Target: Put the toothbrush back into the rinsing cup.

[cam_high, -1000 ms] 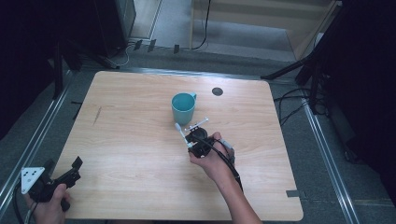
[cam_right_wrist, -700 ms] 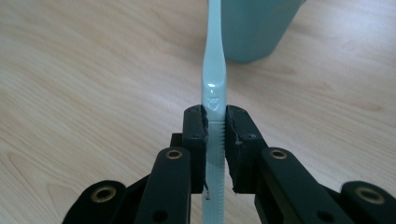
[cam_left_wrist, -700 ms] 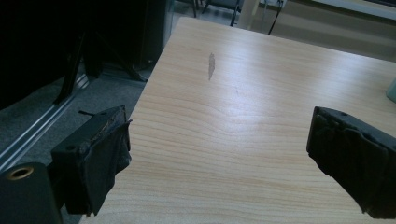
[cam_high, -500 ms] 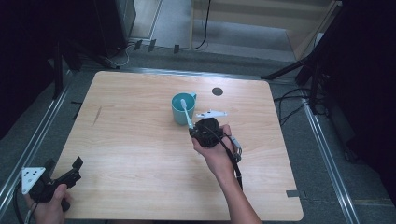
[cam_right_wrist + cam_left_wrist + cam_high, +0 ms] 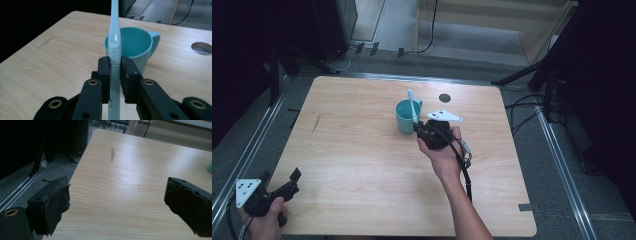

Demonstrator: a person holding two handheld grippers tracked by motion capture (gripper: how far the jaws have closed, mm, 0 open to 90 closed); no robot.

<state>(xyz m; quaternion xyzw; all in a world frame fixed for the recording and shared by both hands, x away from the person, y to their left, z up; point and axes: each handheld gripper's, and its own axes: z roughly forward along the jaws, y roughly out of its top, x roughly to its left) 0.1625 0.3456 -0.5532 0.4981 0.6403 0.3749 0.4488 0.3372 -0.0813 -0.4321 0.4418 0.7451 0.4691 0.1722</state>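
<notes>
The table (image 5: pixel 362 165) carried a teal mug (image 5: pixel 406 117) near its middle, toward the far side. The right gripper (image 5: pixel 115 65) sat just on the near-right of it, pinching a pale toothbrush (image 5: pixel 115 37) — long axis upright, tip above the rim, so the mug lay straight ahead. The left gripper (image 5: pixel 282 186) rested spread at the near-left corner — well apart, holding nothing.

High view overhead facing forward-down, both gripper views low, close, sharing the wooden table (image 5: pixel 362 150).
</notes>
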